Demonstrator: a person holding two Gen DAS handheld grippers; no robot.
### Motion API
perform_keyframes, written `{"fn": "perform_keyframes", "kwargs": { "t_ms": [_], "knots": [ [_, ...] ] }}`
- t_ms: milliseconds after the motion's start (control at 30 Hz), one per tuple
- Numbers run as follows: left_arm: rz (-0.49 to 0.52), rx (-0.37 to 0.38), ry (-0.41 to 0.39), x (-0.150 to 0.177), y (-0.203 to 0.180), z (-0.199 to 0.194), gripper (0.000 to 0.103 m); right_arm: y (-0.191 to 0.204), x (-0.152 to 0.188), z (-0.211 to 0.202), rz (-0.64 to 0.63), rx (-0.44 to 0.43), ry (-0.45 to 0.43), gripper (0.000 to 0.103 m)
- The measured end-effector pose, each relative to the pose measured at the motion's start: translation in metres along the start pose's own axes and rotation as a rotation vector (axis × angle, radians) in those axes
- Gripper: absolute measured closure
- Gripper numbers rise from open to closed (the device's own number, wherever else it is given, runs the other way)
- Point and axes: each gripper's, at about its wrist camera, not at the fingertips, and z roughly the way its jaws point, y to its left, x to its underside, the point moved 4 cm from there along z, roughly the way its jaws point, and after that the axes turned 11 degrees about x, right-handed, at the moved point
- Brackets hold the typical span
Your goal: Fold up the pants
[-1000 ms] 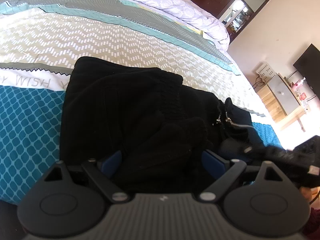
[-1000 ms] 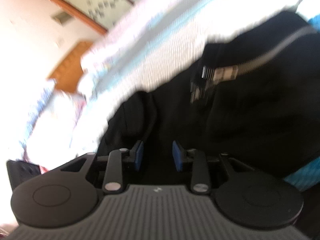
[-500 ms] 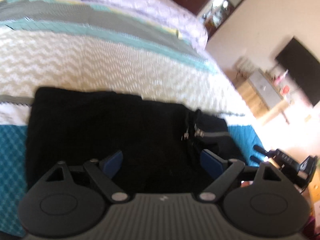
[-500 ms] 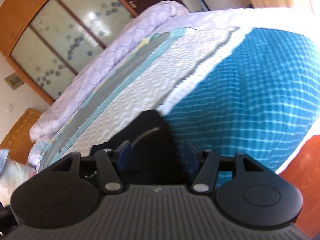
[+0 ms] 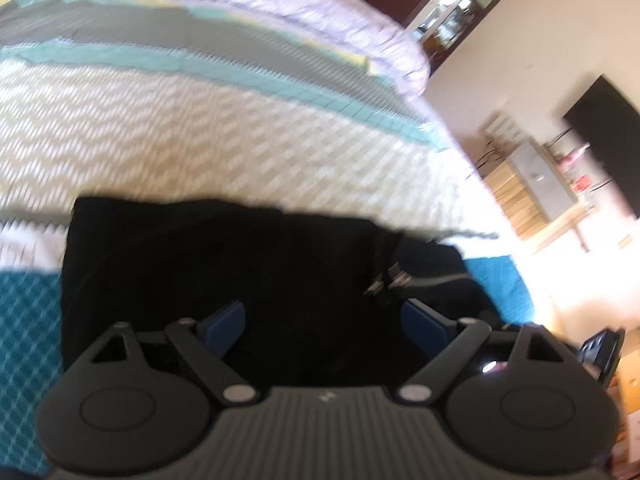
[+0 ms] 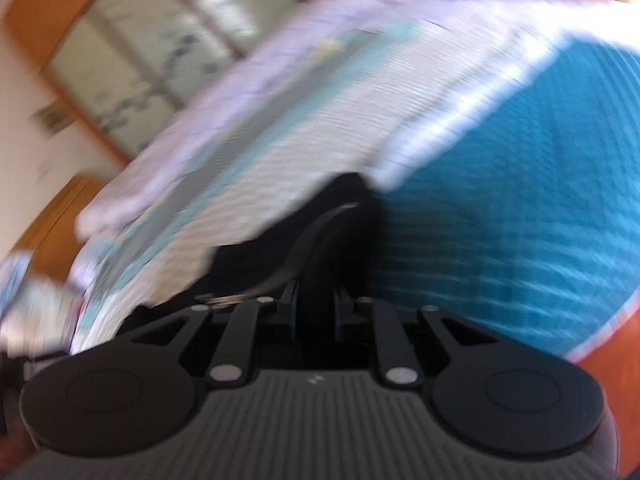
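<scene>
Black pants (image 5: 224,264) lie folded in a rough rectangle on the bed, with a silver zipper (image 5: 400,278) at their right end. My left gripper (image 5: 324,320) is open above the near edge of the pants, its blue pads wide apart and holding nothing. In the right wrist view my right gripper (image 6: 314,312) is shut on the right end of the pants (image 6: 344,216), black cloth pinched between the pads, with the grey zipper band curving just left of it. The view is blurred.
The bed has a patterned cover: teal diamonds (image 5: 24,320) near me, white chevrons (image 5: 200,120) beyond, a lilac quilt (image 5: 280,4) at the far side. A wooden cabinet (image 5: 532,192) and dark TV (image 5: 608,140) stand right. The bed edge and orange floor (image 6: 600,356) are at the right gripper's right.
My right gripper opened, swung to the pants' right end and closed on it. My left gripper stayed open and rose, and the bunched cloth under it now lies flat.
</scene>
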Motion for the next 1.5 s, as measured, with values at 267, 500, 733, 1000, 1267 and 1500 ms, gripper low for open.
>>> {"fn": "perform_keyframes", "kwargs": {
  "t_ms": [267,500,733,1000,1267,1500],
  "knots": [
    [0.141,0.140,0.080,-0.042,-0.071,0.046,0.001,0.107,0.026,-0.001,-0.348,-0.099,-0.056,0.084],
    [0.125,0.216,0.204,-0.030,-0.089,0.102,0.008,0.126,0.035,0.002,-0.429,-0.116,-0.046,0.084],
    [0.110,0.127,0.186,-0.038,-0.065,0.092,0.086,0.124,0.047,-0.005,-0.489,-0.106,-0.108,0.048],
    [0.017,0.145,0.022,-0.050,-0.024,0.012,0.087,0.164,0.055,-0.002,-0.577,-0.248,-0.036,0.091],
    [-0.110,0.046,-0.135,-0.030,0.049,-0.076,0.086,0.238,0.086,0.006,-0.771,-0.440,0.067,0.090],
    [-0.374,-0.176,-0.074,0.028,0.147,-0.059,0.077,0.241,0.106,0.039,-0.781,-0.461,0.248,0.063]
  ]
}}
